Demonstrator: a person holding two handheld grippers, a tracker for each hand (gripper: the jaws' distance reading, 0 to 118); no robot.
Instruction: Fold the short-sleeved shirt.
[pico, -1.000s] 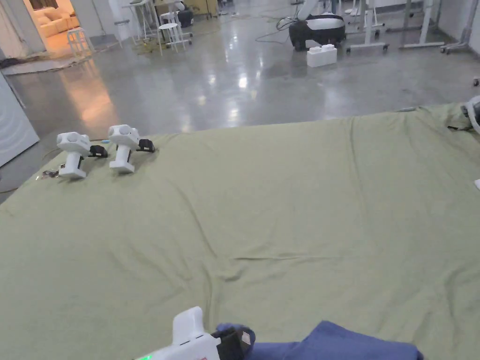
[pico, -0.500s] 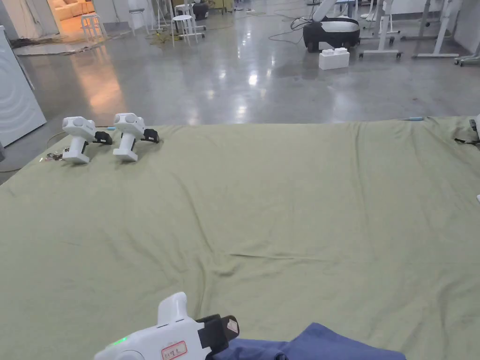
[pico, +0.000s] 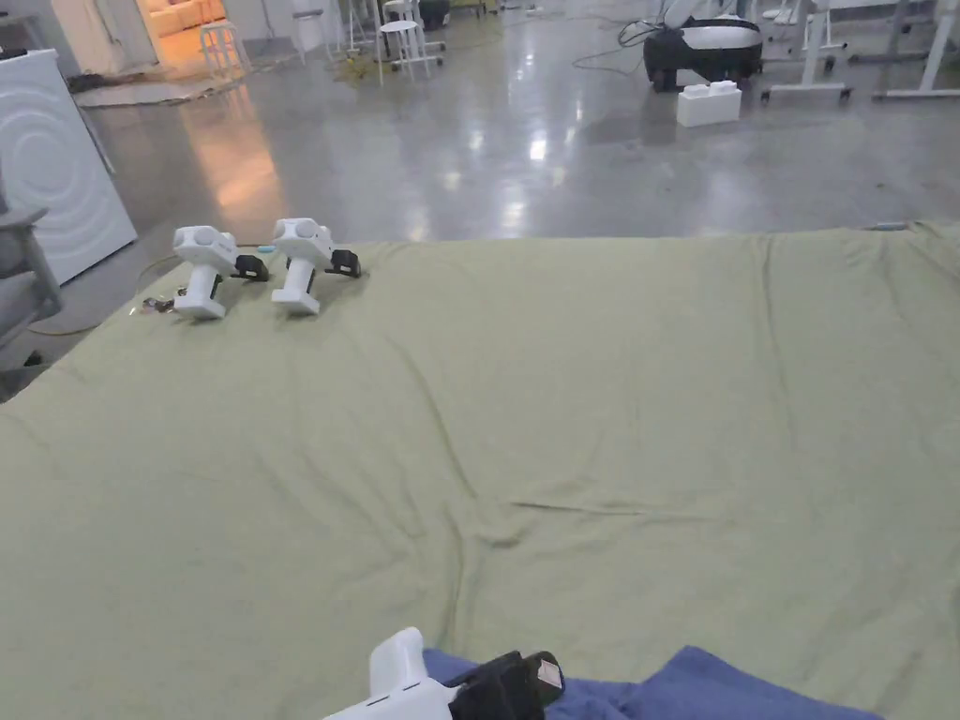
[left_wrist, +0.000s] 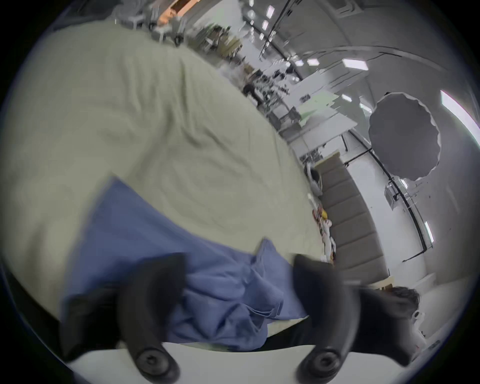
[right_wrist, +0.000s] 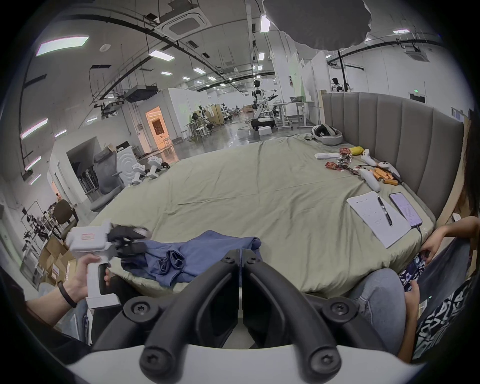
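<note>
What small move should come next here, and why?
Probably lower the left gripper and close it on an edge of the shirt, to start spreading it. The shirt lies bunched at the near edge of the bed, not flat enough to fold. The left jaws stand open over the cloth, gripping nothing. The right gripper is shut and empty, held back from the bed.

A wide bed with a wrinkled pale green sheet carries a crumpled blue short-sleeved shirt at its near edge, two spare white tongs standing at the far left corner, and white paper with a pen beside a phone near the padded grey headboard.
</note>
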